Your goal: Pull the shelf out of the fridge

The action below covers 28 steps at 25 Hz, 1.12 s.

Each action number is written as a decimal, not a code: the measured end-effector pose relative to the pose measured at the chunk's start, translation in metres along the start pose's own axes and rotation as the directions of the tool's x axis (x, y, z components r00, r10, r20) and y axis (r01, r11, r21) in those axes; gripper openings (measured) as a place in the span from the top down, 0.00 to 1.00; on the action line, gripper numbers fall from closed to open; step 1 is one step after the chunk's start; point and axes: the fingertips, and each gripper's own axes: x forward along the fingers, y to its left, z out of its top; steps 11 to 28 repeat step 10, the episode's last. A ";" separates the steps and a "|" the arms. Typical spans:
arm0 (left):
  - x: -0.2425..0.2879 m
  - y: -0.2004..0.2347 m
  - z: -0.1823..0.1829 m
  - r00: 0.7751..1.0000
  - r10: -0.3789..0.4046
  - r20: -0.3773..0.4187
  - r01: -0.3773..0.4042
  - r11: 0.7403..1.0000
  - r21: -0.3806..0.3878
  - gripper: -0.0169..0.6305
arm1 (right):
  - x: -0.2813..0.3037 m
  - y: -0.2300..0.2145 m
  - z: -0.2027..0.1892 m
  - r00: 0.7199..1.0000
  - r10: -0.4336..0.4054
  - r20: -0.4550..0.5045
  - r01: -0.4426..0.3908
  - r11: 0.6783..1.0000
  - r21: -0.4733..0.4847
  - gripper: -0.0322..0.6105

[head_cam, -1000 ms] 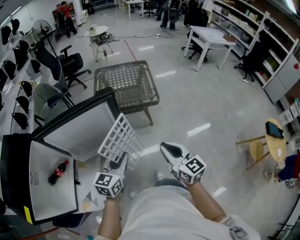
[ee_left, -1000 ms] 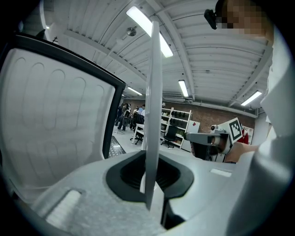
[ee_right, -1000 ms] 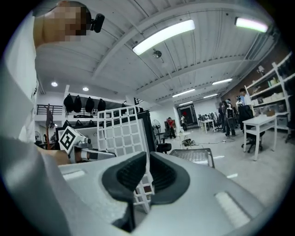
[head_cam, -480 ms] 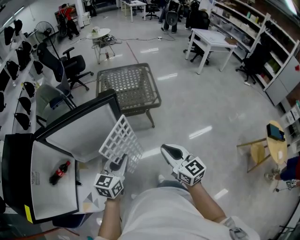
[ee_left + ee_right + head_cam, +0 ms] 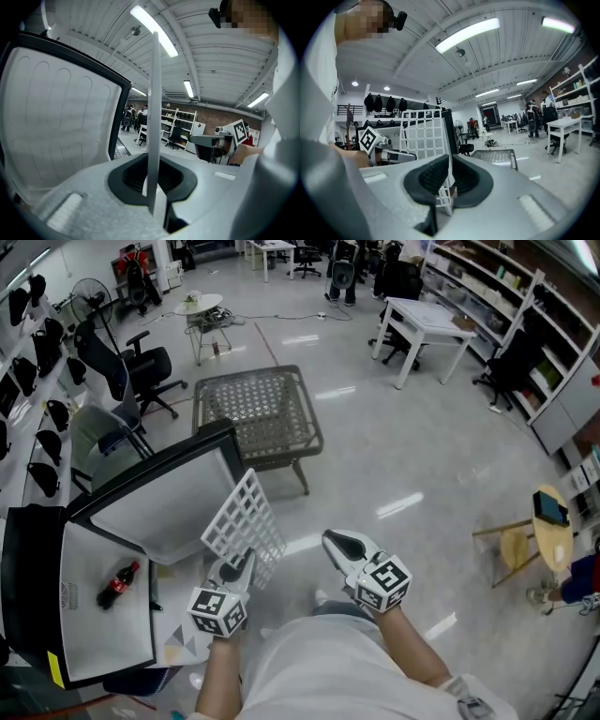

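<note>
The white wire shelf (image 5: 242, 517) is out of the fridge (image 5: 37, 549) and stands upright in the air beside the open door (image 5: 159, 498). My left gripper (image 5: 242, 563) is shut on its lower edge. In the left gripper view the shelf (image 5: 153, 117) shows edge-on, clamped between the jaws of that gripper (image 5: 152, 176). My right gripper (image 5: 339, 542) hovers to the right of the shelf, apart from it, with its jaws together and nothing in them. Past the right gripper's jaws (image 5: 449, 180) the shelf's grid (image 5: 424, 136) and the left gripper (image 5: 393, 154) show.
A cola bottle (image 5: 116, 585) lies on a white surface of the fridge. A grey mesh table (image 5: 258, 413) stands just beyond the door. Office chairs (image 5: 141, 367) are at the left, a white desk (image 5: 422, 315) further back, and a small wooden stool (image 5: 525, 535) at the right.
</note>
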 end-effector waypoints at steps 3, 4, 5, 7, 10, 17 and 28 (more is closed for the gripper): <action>0.003 0.002 -0.001 1.000 0.002 -0.005 -0.002 1.000 -0.005 0.92 | 0.001 -0.005 0.000 1.000 -0.003 0.003 0.003 1.000 0.021 0.92; 0.004 0.003 -0.002 1.000 0.003 -0.006 -0.003 1.000 -0.006 0.92 | 0.002 -0.006 0.000 1.000 -0.004 0.003 0.003 1.000 0.025 0.92; 0.004 0.004 -0.002 1.000 0.003 -0.006 -0.003 1.000 -0.007 0.92 | 0.003 -0.007 0.000 1.000 -0.004 0.002 0.004 1.000 0.027 0.92; 0.006 0.006 -0.003 1.000 0.003 -0.006 -0.003 1.000 -0.009 0.92 | 0.006 -0.008 -0.002 1.000 -0.004 0.000 0.004 1.000 0.029 0.92; 0.008 0.010 -0.004 1.000 0.002 -0.008 -0.002 1.000 -0.011 0.92 | 0.011 -0.009 -0.003 1.000 -0.003 0.000 0.003 0.999 0.035 0.92; 0.008 0.010 -0.004 1.000 0.002 -0.008 -0.002 1.000 -0.011 0.92 | 0.011 -0.009 -0.003 1.000 -0.003 0.000 0.003 0.999 0.035 0.92; 0.008 0.010 -0.004 1.000 0.002 -0.008 -0.002 1.000 -0.011 0.92 | 0.011 -0.009 -0.003 1.000 -0.003 0.000 0.003 0.999 0.035 0.92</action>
